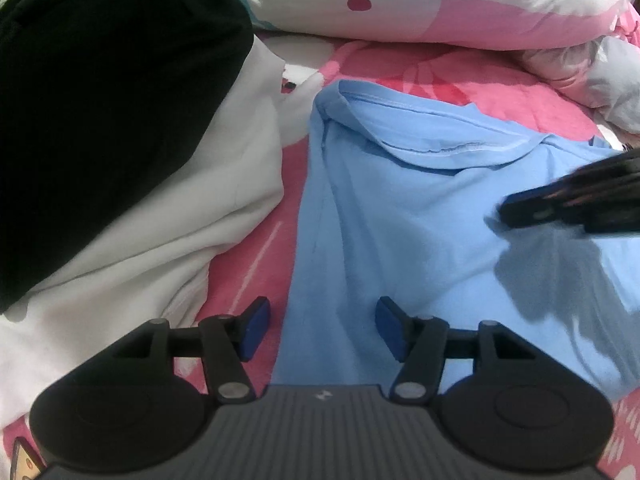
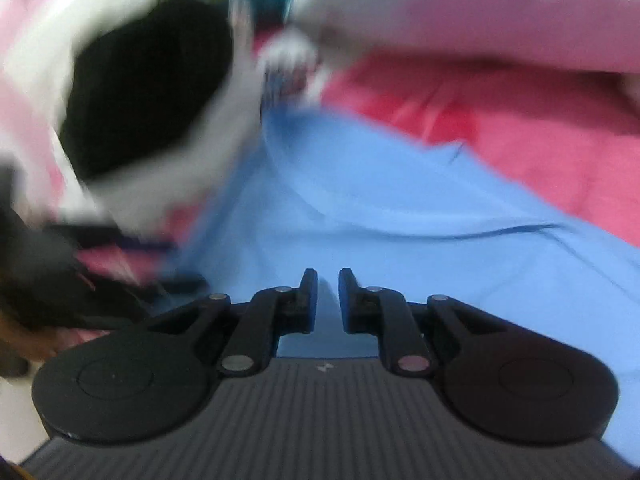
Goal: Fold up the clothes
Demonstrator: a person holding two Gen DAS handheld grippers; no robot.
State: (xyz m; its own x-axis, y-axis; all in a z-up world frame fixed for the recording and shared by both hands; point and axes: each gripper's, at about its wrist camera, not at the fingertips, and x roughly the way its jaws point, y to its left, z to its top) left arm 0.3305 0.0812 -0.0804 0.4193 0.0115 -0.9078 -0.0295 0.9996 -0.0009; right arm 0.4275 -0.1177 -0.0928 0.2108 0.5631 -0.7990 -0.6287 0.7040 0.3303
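Observation:
A light blue shirt (image 1: 400, 220) lies spread on the pink bedsheet (image 1: 460, 80), its hemmed edge folded over at the far end. My left gripper (image 1: 322, 312) hangs open just above the shirt's left edge, blue pads wide apart and nothing pinched. My right gripper (image 1: 516, 208) comes in from the right over the shirt and throws a shadow on it. In the blurred right wrist view, the right gripper (image 2: 328, 280) has its jaws nearly together over the blue shirt (image 2: 400, 200). I see no cloth clearly caught between them.
A black garment (image 1: 100, 120) lies on a white garment (image 1: 180, 220) to the left of the shirt. A bunched pink and white duvet (image 1: 440, 0) borders the far side. A dark blurred shape (image 2: 60, 280) fills the lower left of the right wrist view.

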